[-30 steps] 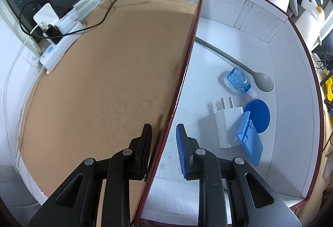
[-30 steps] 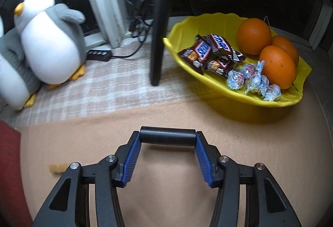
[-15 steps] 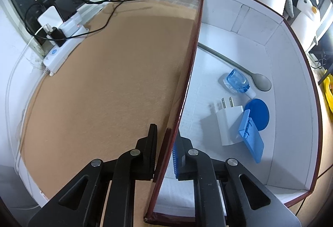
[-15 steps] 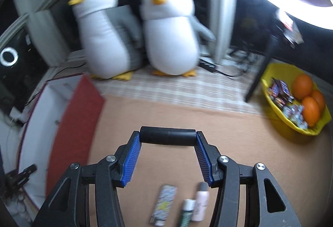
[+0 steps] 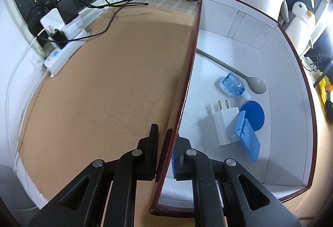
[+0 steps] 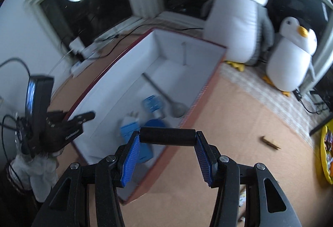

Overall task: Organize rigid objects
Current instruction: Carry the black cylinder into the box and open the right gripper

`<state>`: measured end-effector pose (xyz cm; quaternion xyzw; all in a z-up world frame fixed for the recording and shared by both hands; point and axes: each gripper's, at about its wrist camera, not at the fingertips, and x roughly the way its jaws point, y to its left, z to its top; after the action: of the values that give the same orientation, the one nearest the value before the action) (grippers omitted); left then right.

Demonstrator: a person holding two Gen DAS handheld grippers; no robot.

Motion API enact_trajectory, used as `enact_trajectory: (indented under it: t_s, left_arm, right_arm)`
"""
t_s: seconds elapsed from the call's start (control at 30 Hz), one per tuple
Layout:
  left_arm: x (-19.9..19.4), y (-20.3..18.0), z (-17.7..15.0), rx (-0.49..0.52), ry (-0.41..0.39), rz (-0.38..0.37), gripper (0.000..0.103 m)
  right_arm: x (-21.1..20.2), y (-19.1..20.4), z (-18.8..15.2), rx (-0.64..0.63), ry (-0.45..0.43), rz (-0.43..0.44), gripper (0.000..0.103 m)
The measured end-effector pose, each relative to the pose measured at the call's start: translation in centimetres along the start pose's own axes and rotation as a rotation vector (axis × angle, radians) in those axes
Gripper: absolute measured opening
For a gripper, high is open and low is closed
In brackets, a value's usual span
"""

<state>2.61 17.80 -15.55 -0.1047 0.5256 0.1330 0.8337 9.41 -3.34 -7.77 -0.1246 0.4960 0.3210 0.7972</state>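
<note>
Honestly, no brand or writing can be read on anything here; the candy wrappers in the yellow bowl [image 6: 324,156] at the right edge of the right wrist view are too blurred.

Left of the left gripper [image 5: 165,150], across the brown mat [image 5: 104,91], a white power strip [image 5: 62,50] with plugged chargers lies by the window, with a black cable [image 5: 108,16] trailing from it. The left gripper itself is clamped on the near side wall of the red-edged white box [image 5: 291,72], one finger outside the wall, the blue-padded one inside. Right of and beyond those jaws, on the box floor, lie a white wall charger [image 5: 225,122], a blue rectangular clip-like piece [image 5: 247,139] leaning on it, a blue round lid [image 5: 255,113], a clear blue small bottle [image 5: 233,84] and a grey spoon [image 5: 256,85].

In the right wrist view, the left gripper shows at the box's wall, far left of the right gripper [image 6: 167,154]. The right gripper's blue pads press on the two ends of a black cylinder [image 6: 167,136], held crosswise above the box's near corner. Beyond stand two plush penguins [image 6: 239,12]; right of the jaws a small brown stick-like thing [image 6: 269,142] lies on the mat.
</note>
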Motion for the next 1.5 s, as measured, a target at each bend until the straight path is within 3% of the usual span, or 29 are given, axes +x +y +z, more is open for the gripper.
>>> enact_trajectory:
  t_s: [0.3, 0.83, 1.23, 1.5]
  left_arm:
    - [-0.2, 0.2, -0.1, -0.008, -0.011, -0.019, 0.008]
    - [0.1, 0.5, 0.1, -0.008, -0.018, -0.032, 0.008]
    - [0.1, 0.4, 0.1, -0.004, -0.015, -0.031, 0.008]
    - [0.4, 0.2, 0.2, 0.005, -0.006, -0.024, 0.008]
  right_arm:
    - [3.4, 5.0, -0.5, -0.117, 0.087, 0.024, 0.048]
    - [5.9, 6.8, -0.4, -0.144, 0.156, 0.009, 0.048]
    - [5.0, 6.7, -0.2, -0.116, 0.122, 0.031, 0.052]
    - [1.2, 3.9, -0.4, -0.016, 0.040, 0.059, 0.052]
